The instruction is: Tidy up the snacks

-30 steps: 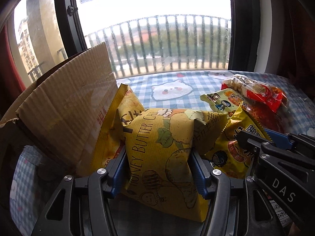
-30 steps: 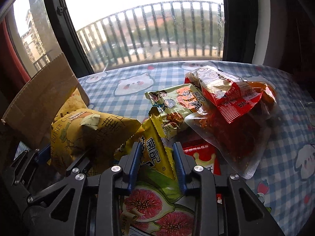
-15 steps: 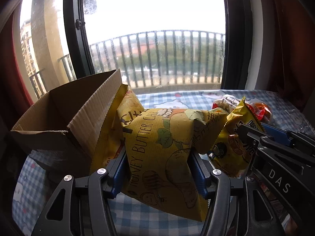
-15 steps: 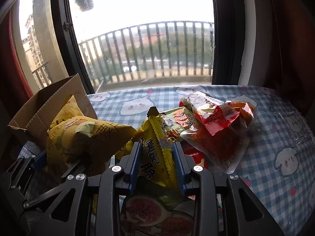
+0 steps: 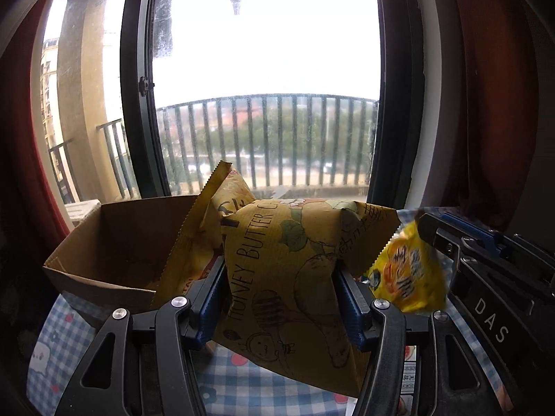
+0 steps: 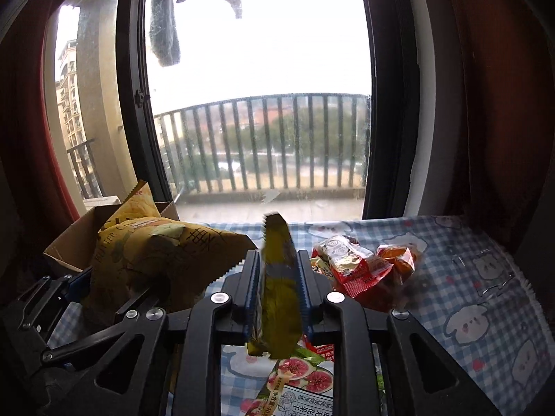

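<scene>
My left gripper (image 5: pixel 281 298) is shut on a big yellow honey butter chip bag (image 5: pixel 288 270) and holds it above the checked tablecloth, beside an open cardboard box (image 5: pixel 114 242) at the left. My right gripper (image 6: pixel 279 287) is shut on a small yellow snack packet (image 6: pixel 279 294), lifted off the table. That packet (image 5: pixel 406 274) and the right gripper show at the right in the left wrist view. The chip bag (image 6: pixel 156 260) and the box (image 6: pixel 76 239) show at the left in the right wrist view.
Red and orange snack packs (image 6: pixel 357 270) lie on the blue checked tablecloth (image 6: pixel 468 294) to the right. A fig snack bag (image 6: pixel 298 381) lies under my right gripper. A window with a balcony railing (image 6: pixel 263 145) stands behind the table.
Both grippers have risen with their bags, so the table and the box now sit lower in view. The box's inside has come into sight. Both grips hold unchanged.
</scene>
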`<state>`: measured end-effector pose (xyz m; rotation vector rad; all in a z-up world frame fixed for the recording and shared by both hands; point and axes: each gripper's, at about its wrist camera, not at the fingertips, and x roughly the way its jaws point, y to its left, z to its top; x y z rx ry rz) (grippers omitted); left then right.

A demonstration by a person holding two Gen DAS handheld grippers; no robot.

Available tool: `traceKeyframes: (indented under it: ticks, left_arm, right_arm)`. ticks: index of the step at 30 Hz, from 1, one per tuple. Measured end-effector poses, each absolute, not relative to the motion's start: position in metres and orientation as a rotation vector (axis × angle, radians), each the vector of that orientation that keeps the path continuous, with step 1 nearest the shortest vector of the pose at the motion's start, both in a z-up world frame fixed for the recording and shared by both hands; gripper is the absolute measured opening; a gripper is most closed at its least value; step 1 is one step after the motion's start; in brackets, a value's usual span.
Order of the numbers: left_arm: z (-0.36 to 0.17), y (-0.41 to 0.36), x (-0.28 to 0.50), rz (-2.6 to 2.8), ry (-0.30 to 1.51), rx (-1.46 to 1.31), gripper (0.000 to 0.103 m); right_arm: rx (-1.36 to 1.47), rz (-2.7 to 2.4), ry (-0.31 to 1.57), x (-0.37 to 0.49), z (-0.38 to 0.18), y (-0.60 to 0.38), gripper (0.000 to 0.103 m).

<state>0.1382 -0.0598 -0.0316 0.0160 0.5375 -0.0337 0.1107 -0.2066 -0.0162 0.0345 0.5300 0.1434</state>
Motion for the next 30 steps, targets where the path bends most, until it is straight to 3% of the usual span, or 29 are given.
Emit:
traceKeyframes:
  ticks: [10,11,12,14,30]
  left_arm:
    - [-0.048,-0.056,0.124,-0.044,0.561,0.034,0.060]
    - [-0.050,-0.057,0.124,-0.043,0.572,0.035,0.060]
    - [-0.053,-0.058,0.124,-0.045,0.582,0.032,0.060]
    - [-0.060,-0.059,0.123,-0.050,0.599,0.023,0.060]
    - [-0.118,-0.065,0.151,0.022,0.717,0.005,0.060]
  right_arm:
    - [0.075,0.168,0.543,0.089,-0.023,-0.203,0.020]
    - [0.078,0.161,0.557,0.089,-0.027,-0.205,0.031]
    - [0.080,0.155,0.569,0.090,-0.032,-0.206,0.056]
    - [0.084,0.139,0.560,0.084,-0.039,-0.207,0.087]
    - [0.051,0.076,0.726,0.110,-0.109,-0.217,0.088]
